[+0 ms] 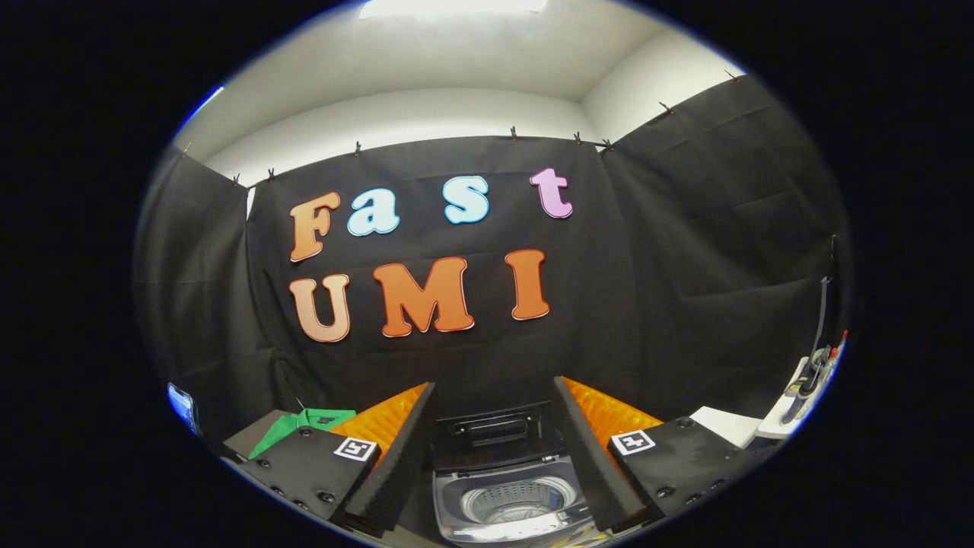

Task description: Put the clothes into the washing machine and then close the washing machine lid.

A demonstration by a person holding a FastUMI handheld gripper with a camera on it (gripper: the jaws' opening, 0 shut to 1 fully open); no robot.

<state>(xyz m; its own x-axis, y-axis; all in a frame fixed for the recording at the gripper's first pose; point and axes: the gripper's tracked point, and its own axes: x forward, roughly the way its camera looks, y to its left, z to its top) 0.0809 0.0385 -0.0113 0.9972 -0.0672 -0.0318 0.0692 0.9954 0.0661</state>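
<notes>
Washing machine (506,495): small top-loader, grey body, lid (491,434) raised upright at the back, ribbed drum (517,501) exposed, apparently empty | Position: between and just ahead of the fingers | Clothes: green garment (304,422) lying left of the machine, beyond the left finger | Gripper (494,457): spread wide, holding nothing.

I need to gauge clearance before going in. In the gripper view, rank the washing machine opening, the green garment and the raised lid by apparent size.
1. Washing machine opening, between the open claw fingers.
2. Raised lid and green garment: they look alike in size, both partly hidden by the fingers, so no ranking.
</notes>
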